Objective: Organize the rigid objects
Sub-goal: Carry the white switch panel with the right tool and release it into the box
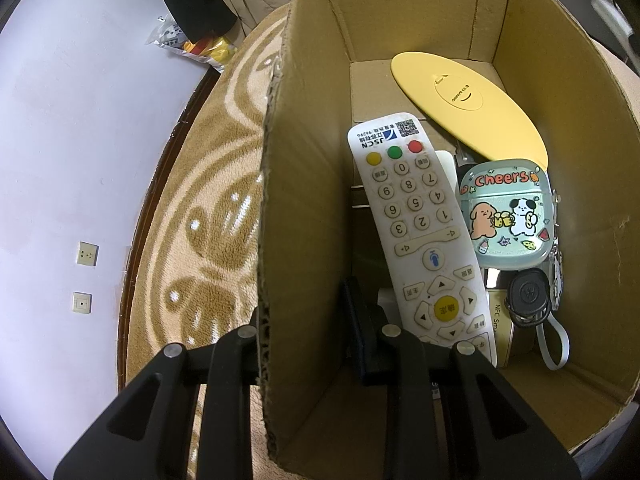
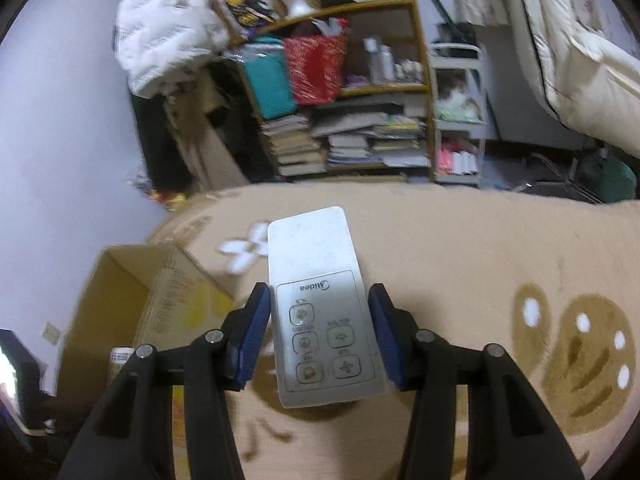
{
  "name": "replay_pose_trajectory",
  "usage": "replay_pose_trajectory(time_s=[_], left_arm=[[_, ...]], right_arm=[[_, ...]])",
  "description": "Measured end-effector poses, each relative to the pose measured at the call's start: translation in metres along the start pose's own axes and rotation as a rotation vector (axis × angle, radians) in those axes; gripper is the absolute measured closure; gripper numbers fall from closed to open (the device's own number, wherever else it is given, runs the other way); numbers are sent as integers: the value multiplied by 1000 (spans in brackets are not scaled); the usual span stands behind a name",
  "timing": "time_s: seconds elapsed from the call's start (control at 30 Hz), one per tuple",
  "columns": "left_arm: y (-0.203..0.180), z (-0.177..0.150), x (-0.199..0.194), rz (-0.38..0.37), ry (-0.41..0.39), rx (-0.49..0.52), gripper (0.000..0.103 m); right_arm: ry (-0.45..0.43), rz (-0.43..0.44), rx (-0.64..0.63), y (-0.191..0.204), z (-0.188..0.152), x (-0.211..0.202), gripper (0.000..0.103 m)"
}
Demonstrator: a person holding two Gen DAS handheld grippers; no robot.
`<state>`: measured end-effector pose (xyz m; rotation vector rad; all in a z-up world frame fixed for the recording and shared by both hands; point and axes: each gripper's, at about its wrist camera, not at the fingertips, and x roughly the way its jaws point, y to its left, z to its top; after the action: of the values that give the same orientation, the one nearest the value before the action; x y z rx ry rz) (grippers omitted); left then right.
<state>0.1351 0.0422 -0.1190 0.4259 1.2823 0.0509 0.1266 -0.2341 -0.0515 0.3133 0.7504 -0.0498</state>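
Slippage is the risk: the right gripper (image 2: 318, 334) pinches the flat white Midea remote (image 2: 318, 304) only by its near edges above the beige carpet (image 2: 460, 248), right of the brown cardboard box (image 1: 304, 200) whose left wall the left gripper (image 1: 316, 332) clamps.

We see a soft brown rug (image 2: 500, 248) with white flowers on it. Behind it stands a wooden shelf (image 2: 420, 80) full of stacked books (image 2: 352, 140). A red bag (image 2: 316, 68) and a blue-green bag (image 2: 268, 80) sit on the shelf. A white puffy coat (image 2: 160, 36) hangs beside it. On the pale wall (image 1: 80, 120) we see two small sockets (image 1: 87, 254).
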Motion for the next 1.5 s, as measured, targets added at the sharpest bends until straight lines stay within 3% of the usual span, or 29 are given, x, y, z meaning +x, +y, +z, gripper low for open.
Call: replay_pose_trajectory(time_s=[0.27, 0.57, 0.8, 1.5], left_arm=[[0, 0, 0, 1, 0, 0, 78], [0, 0, 0, 0, 0, 0, 78], [-1, 0, -1, -1, 0, -1, 78], [-1, 0, -4, -4, 0, -1, 78]], right_arm=[[-31, 119, -67, 55, 5, -23, 50], [17, 217, -153, 106, -15, -26, 50], [64, 215, -201, 121, -34, -17, 50], [68, 214, -258, 128, -49, -11, 52]])
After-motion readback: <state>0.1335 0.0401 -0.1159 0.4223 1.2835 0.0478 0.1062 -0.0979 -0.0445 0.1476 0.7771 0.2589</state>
